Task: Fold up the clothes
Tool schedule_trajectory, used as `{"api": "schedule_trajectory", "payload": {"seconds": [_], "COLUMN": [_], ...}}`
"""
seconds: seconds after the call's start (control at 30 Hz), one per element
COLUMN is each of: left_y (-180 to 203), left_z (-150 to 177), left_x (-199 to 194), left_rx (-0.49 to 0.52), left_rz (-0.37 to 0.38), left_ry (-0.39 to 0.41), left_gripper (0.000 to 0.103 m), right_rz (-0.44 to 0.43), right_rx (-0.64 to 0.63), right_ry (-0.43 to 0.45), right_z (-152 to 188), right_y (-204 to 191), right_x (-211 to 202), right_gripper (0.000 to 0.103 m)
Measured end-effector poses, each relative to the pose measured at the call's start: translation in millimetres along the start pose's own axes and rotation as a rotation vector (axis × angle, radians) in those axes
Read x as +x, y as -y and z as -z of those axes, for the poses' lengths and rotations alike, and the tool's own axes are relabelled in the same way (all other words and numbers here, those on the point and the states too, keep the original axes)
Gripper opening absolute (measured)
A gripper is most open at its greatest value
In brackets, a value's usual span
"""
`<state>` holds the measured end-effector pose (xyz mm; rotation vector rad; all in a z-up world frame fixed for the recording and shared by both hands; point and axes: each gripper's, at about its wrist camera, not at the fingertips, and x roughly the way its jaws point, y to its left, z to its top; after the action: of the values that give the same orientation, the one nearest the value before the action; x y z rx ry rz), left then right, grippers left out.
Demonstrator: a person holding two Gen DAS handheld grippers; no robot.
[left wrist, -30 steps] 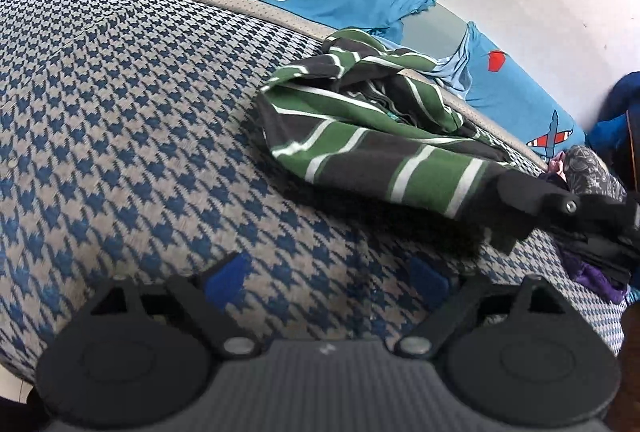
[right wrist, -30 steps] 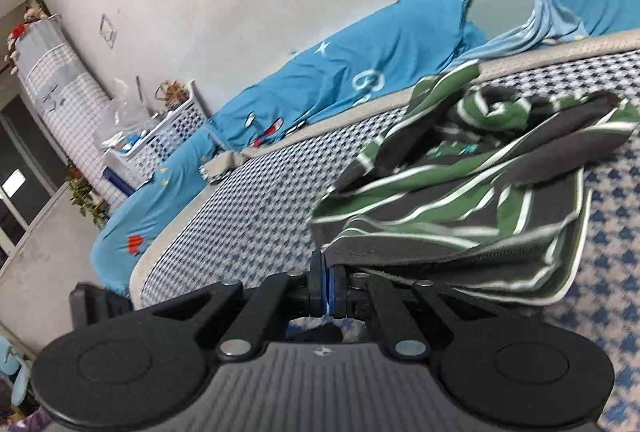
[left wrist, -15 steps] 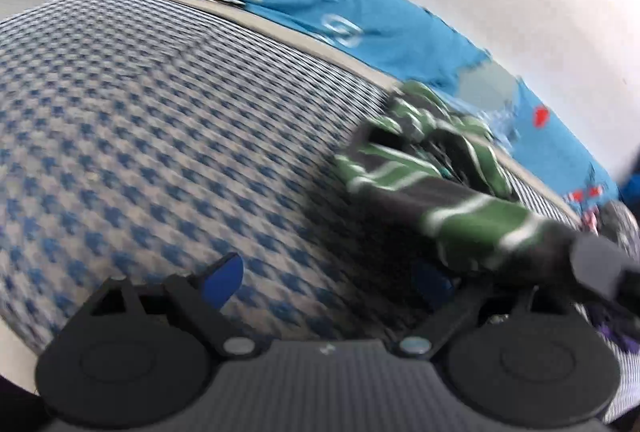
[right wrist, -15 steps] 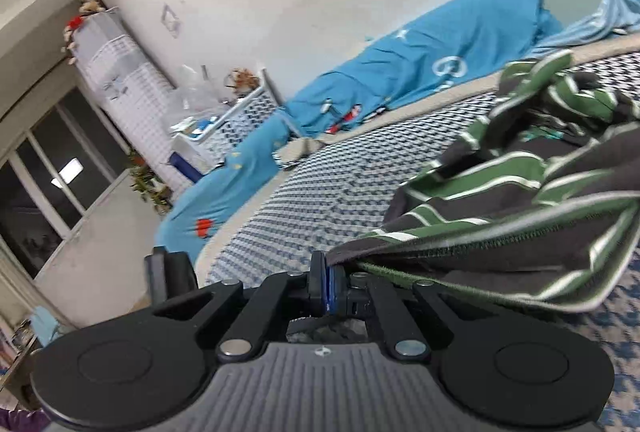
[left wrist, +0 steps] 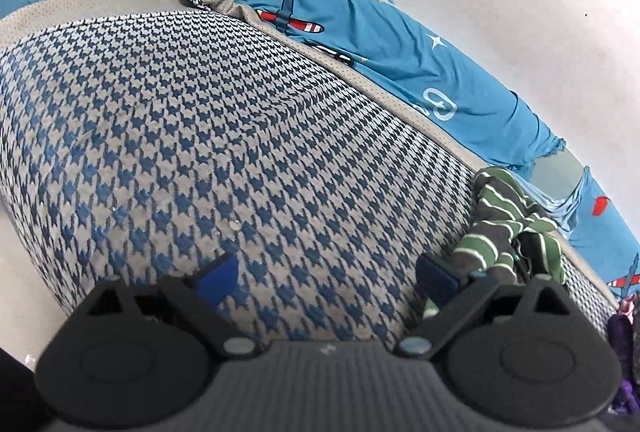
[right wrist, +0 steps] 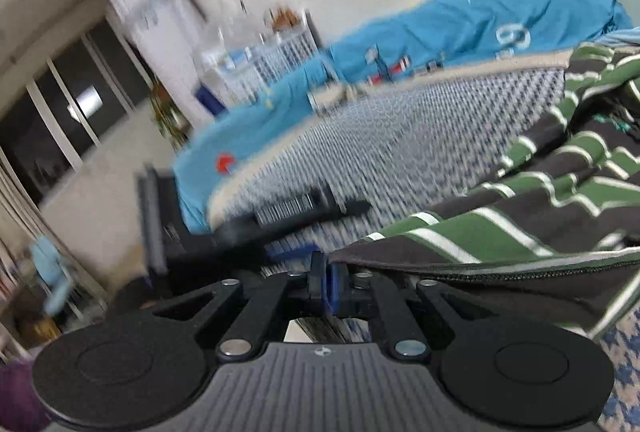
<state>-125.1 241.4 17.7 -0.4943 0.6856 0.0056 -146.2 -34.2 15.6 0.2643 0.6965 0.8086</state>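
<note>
my right hand-held gripper [right wrist: 325, 282] is pinched tight on the hem of the striped shirt [right wrist: 560, 199]. over the last second it has dragged that edge up and across the bed [left wrist: 200, 135], so the cloth now stretches taut from the pads. the right view is smeared with motion. my left hand-held gripper [left wrist: 326, 274] gapes wide and holds nothing; the shirt has slid to its right, bunched beside the right pad, near the blue quilt [left wrist: 400, 43]. i judge the garment is being pulled out flat, and the left must take a second corner.
</note>
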Motion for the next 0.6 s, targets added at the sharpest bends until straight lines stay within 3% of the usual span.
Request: {"api": "schedule_trajectory", "payload": {"seconds": [0.07, 0.2, 0.3, 0.43, 0.6], "left_y": [5, 19, 29, 44, 63], "left_z": [1, 3, 5, 5, 5], "left_x": [3, 3, 5, 7, 8], "left_rx": [0.021, 0.063, 0.086, 0.113, 0.151], "left_rz": [-0.005, -0.006, 0.001, 0.04, 0.097], "left_ry": [0.008, 0.032, 0.039, 0.039, 0.035], "left_gripper": [0.096, 0.098, 0.098, 0.098, 0.098], "right_rz": [0.016, -0.004, -0.004, 0.02, 0.089], "right_rx": [-0.033, -0.075, -0.118, -0.136, -0.071], "right_ry": [-0.037, -0.067, -0.077, -0.091, -0.072], "right_z": [6, 16, 22, 33, 40], "right_y": [-3, -5, -7, -3, 18], "right_x": [5, -1, -8, -24, -42], "right_gripper": [0.014, 0.034, 0.042, 0.042, 0.042]}}
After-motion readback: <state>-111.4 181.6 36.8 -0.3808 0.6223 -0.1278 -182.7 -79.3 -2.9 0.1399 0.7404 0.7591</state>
